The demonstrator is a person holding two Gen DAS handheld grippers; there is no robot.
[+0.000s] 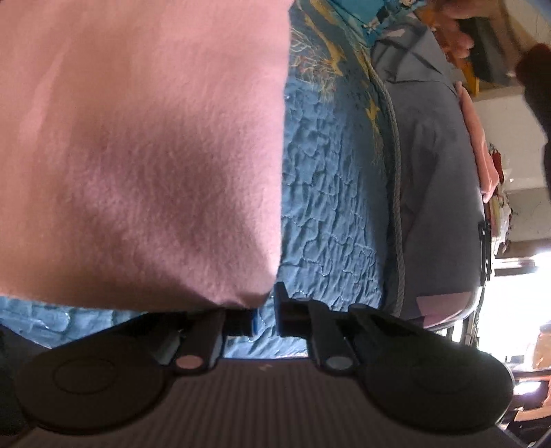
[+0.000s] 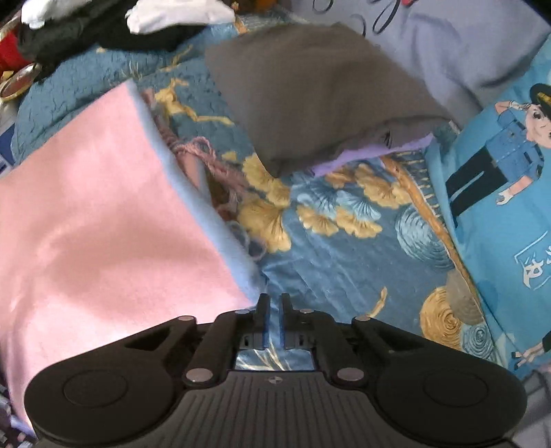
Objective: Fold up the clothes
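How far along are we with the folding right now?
Done: a folded gray garment lies on the bedspread. In hand: the pink cloth lies flat, and the left gripper and right gripper each appear to pinch a near corner of it, with no fold lifted yet. Left: that fold, plus the black and white heap at the far side.

Pink cloth (image 1: 137,155): soft fleece-like fabric, matt, finely napped. Blue bedspread (image 1: 330,213): quilted cloth, puckered and crinkled, with a slight sheen where printed with gold leaves. Grey folded garment (image 2: 310,93): plain matt fabric, smooth. Cartoon-print pillow (image 2: 499,213): smooth cloth, faintly glossy. Right tool (image 2: 272,310): black matt plastic body, ribbed on top, with blue pads and small shiny metal pivot pins.
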